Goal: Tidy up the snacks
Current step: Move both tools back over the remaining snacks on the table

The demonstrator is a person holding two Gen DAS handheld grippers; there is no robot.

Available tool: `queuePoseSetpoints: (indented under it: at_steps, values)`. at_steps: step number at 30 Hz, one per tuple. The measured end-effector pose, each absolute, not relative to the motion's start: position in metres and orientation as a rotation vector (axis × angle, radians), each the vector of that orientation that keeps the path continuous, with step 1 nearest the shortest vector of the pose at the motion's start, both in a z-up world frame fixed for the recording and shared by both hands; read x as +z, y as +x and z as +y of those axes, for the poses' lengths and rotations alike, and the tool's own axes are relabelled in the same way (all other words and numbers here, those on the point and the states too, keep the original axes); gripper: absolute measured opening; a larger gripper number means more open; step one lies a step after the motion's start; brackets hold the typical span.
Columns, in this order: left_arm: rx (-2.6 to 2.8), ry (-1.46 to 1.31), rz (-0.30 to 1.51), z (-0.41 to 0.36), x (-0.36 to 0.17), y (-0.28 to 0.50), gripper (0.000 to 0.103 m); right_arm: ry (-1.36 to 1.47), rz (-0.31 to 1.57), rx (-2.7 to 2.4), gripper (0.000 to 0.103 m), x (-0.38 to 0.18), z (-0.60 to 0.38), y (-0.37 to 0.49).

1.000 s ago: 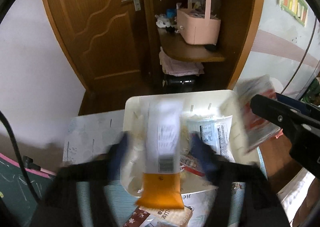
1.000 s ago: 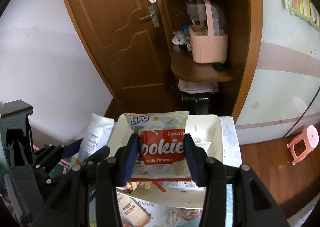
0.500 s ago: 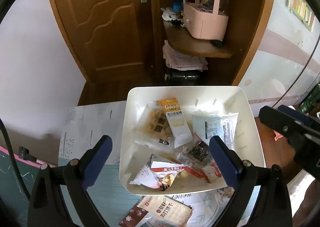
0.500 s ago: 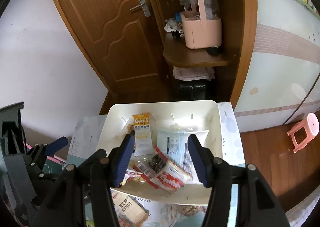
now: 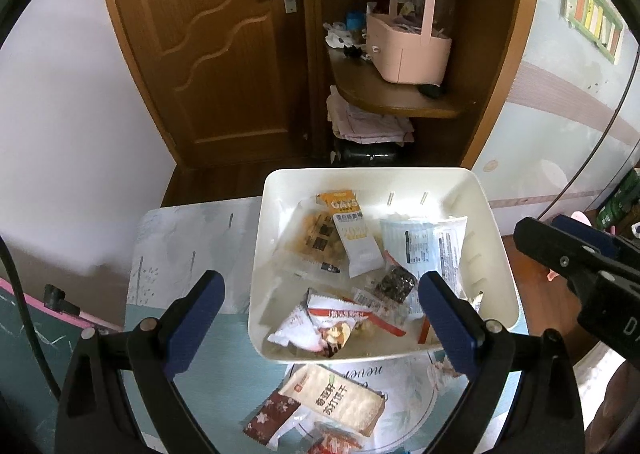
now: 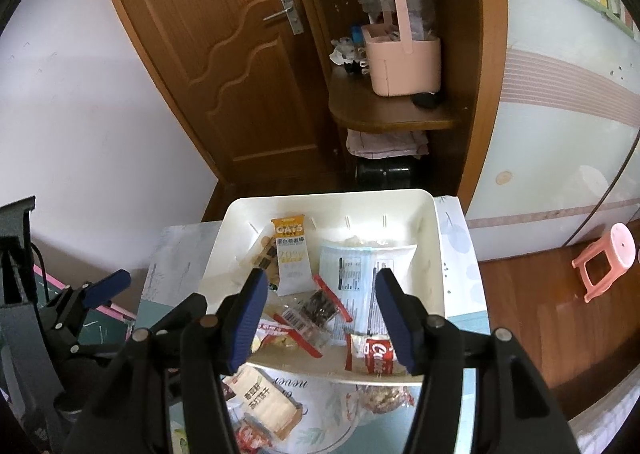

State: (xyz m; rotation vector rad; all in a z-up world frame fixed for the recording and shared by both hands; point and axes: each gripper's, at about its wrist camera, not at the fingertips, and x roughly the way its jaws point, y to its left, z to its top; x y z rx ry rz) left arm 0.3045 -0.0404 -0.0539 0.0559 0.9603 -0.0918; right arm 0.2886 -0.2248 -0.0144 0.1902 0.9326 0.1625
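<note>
Two wrist fisheyes, both angled down over the same bin

The left view looks forward and down from near and left of the white bin (image 5: 496,238), which fills its lower centre; the right view looks from slightly farther right. Both share the bin, the wooden door (image 6: 224,66) in the upper left, and the pink basket (image 5: 408,54) in the upper centre.

You can read "OATS" on the orange-topped packet (image 6: 291,256) in the bin (image 6: 438,254), with "20%" faint lower on its white part. The red packet (image 6: 378,360) at the bin's near edge shows "Cookie", partly hidden. The tablecloth (image 6: 320,386) carries "never", upside down. Chinese print on the cracker pack (image 5: 334,406) is too small to make out.
</note>
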Motion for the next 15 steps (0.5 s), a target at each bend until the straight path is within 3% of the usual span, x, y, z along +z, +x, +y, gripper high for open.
queuePoseSetpoints:
  at_steps: [15]
  values:
    - [-0.080, 0.060, 0.902, -0.032, -0.018, 0.218, 0.097, 0.199, 0.914, 0.162, 0.057, 0.010, -0.226, 0.217]
